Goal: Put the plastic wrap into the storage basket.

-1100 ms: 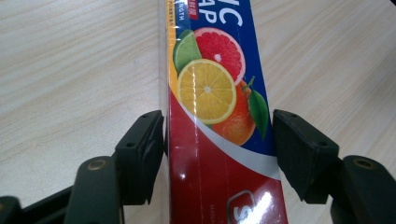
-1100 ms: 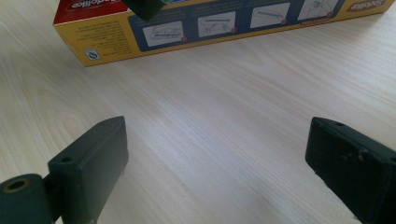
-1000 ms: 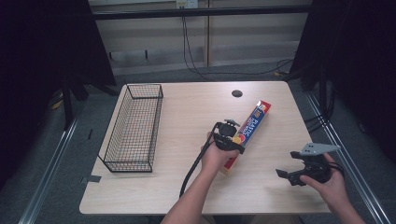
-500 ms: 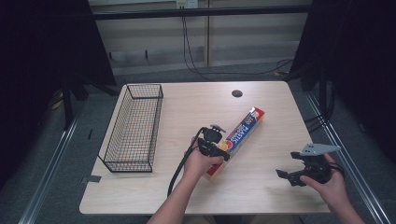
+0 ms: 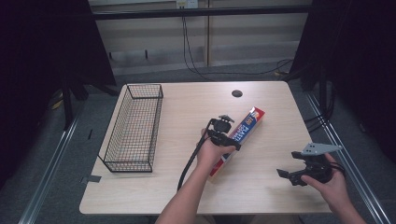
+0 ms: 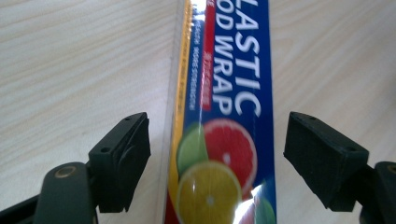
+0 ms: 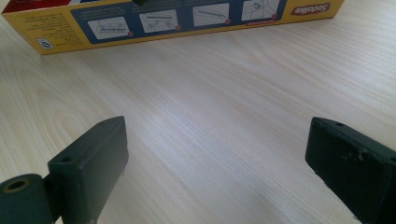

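Right now my left gripper (image 5: 223, 132) straddles the long blue-and-yellow cardboard plastic-wrap box (image 6: 224, 116), jaws just opening, pads clear; its length runs straight ahead. My right gripper (image 5: 299, 175) idles agape, farther off.

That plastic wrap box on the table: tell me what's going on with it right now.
A person works two hand-held grippers at a wooden table. The left gripper sits over the plastic wrap box, which lies flat on the table; its jaws have just been opening and now stand on either side of the box with gaps, not pressing it. The right gripper hangs open near the table's right edge, holding nothing. A wire basket stands to the left.
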Demonstrator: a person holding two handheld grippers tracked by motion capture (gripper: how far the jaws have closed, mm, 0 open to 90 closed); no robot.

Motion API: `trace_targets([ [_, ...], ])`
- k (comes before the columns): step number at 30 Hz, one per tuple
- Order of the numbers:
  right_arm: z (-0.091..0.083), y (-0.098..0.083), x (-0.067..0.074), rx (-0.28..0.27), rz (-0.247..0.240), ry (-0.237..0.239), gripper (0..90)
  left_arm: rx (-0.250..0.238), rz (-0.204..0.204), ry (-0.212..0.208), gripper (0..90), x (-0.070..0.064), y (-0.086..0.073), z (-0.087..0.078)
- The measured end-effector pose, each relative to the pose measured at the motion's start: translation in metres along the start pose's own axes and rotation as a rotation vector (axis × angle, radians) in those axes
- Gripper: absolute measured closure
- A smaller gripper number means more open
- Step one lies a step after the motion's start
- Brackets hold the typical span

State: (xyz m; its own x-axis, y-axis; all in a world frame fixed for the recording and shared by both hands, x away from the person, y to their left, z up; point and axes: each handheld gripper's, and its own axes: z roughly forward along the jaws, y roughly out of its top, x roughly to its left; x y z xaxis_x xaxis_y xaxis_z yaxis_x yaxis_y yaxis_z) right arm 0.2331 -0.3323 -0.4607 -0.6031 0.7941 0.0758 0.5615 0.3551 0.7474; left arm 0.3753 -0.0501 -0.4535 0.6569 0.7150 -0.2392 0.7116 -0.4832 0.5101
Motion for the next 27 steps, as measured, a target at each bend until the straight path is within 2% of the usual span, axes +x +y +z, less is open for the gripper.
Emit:
trace_targets([
  [1, -0.001, 0.000, -0.001, 0.001, 0.006, -0.002, 5.8, -0.005, -0.014, -0.005, 23.0, -0.001, 0.002, 0.003],
  [2, -0.001, -0.001, -0.002, -0.003, 0.005, -0.001, 5.8, -0.001, -0.001, -0.008, 23.3, 0.000, 0.003, 0.004],
  [3, -0.001, -0.001, -0.003, -0.004, 0.003, -0.001, 5.8, 0.009, 0.003, 0.001, 23.7, -0.001, 0.004, 0.007],
  [7, -0.003, -0.002, -0.004, -0.007, 0.015, -0.002, 5.8, -0.009, -0.017, 0.019, 24.7, 0.000, 0.006, 0.016],
  [8, -0.003, -0.002, -0.004, -0.008, 0.014, 0.000, 5.8, 0.006, -0.004, 0.011, 25.9, 0.001, 0.006, 0.017],
  [9, -0.003, -0.002, -0.004, -0.008, 0.018, -0.002, 5.8, 0.013, -0.001, 0.022, 26.6, 0.001, 0.007, 0.019],
  [11, -0.003, -0.002, -0.004, -0.008, 0.018, -0.002, 5.9, 0.015, -0.010, -0.010, 29.9, 0.002, 0.008, 0.021],
  [13, -0.003, -0.002, -0.003, -0.008, 0.022, -0.004, 5.9, 0.011, 0.005, 0.004, 32.7, 0.000, 0.009, 0.024],
  [15, -0.003, -0.002, -0.003, -0.010, 0.020, -0.004, 6.0, 0.030, 0.013, 0.010, 33.7, -0.001, 0.011, 0.024],
  [18, -0.003, -0.002, -0.004, -0.011, 0.023, -0.005, 6.0, 0.047, 0.064, 0.052, 38.1, -0.008, 0.016, 0.021],
  [19, -0.003, -0.002, -0.004, -0.011, 0.024, -0.006, 6.0, 0.049, 0.076, 0.078, 40.3, -0.010, 0.018, 0.019],
  [20, -0.003, -0.002, -0.004, -0.007, 0.022, 0.000, 6.0, 0.069, 0.076, 0.077, 41.5, -0.010, 0.019, 0.018],
  [22, -0.003, -0.002, -0.004, -0.006, 0.022, -0.001, 6.0, 0.083, 0.043, 0.071, 42.2, -0.010, 0.019, 0.016],
  [24, -0.002, -0.002, -0.004, -0.003, 0.015, 0.000, 6.1, 0.097, 0.053, 0.076, 42.5, -0.008, 0.019, 0.013],
  [27, -0.002, -0.002, -0.004, -0.006, 0.021, -0.002, 6.1, 0.097, 0.020, 0.066, 42.7, -0.004, 0.018, 0.007],
])
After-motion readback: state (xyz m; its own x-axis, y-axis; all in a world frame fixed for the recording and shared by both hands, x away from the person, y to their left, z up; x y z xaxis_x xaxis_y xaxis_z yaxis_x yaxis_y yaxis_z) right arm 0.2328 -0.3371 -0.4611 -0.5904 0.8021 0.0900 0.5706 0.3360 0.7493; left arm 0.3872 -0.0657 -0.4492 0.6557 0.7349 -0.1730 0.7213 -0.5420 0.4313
